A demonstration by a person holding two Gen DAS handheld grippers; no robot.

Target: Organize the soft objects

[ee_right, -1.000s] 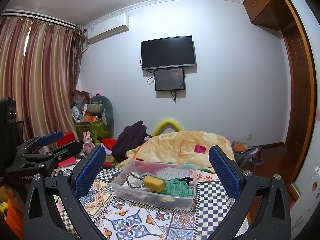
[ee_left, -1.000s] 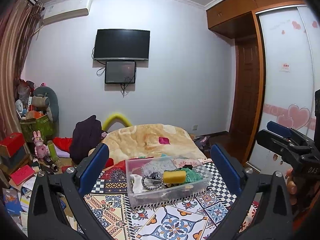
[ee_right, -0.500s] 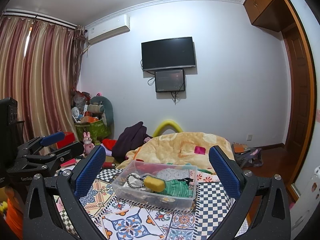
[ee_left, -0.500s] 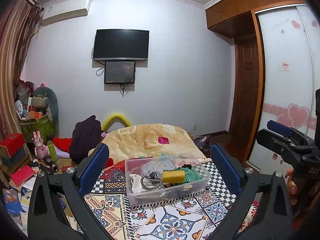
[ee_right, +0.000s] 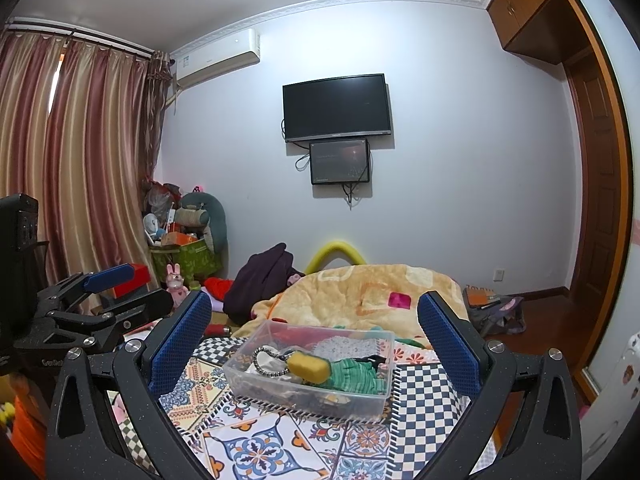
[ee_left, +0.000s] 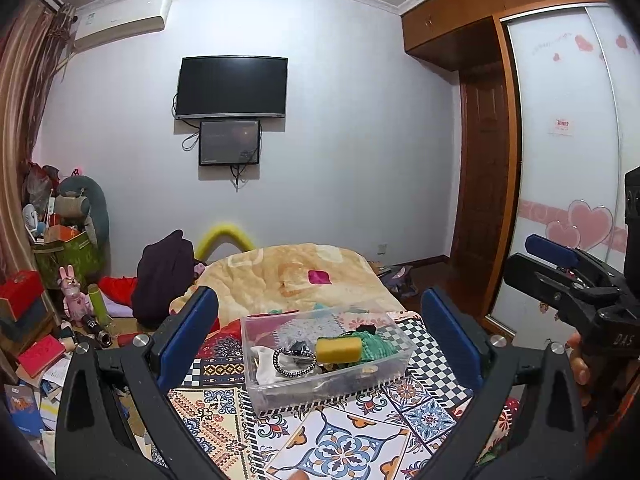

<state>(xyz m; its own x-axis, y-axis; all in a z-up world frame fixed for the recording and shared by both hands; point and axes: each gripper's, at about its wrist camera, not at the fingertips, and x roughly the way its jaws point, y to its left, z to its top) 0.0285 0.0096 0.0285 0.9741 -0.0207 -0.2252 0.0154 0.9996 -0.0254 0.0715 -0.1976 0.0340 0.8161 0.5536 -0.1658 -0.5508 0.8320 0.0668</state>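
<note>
Left claw [ee_left: 320, 320]: jaws spread wide, nothing between them, held up off the surface. Right claw [ee_right: 314, 326]: same, wide apart and empty, also raised.

Clear plastic bin [ee_left: 362, 378] sits dead ahead of both claws, framed in the gap between the blue pads, apart from them. It rests on a patterned tile-print cloth [ee_left: 336, 440] spread on the bed, below and ahead of the claws.

Bin contents:
- yellow sponge [ee_left: 338, 350] on top, near the middle
- green knit fabric [ee_left: 376, 346] touching the sponge on its right side in both views
- beaded ring [ee_left: 294, 362] just left of the sponge
- white cloth [ee_left: 264, 366] at the bin's left end as the left claw sees it
- grey speckled fabric [ee_right: 346, 346] toward the far wall of the bin
- dark bits at the bottom, too small to identify

Beyond the bin, a beige quilt [ee_left: 288, 276] covers the far part of the bed. Dark garment [ee_left: 164, 276] heaped past the left pad.

Right claw shows at the right edge of the left view, a hand [ee_left: 578, 364] wrapped on its grip. Left claw shows at the left edge of the right view [ee_right: 96, 304].
</note>
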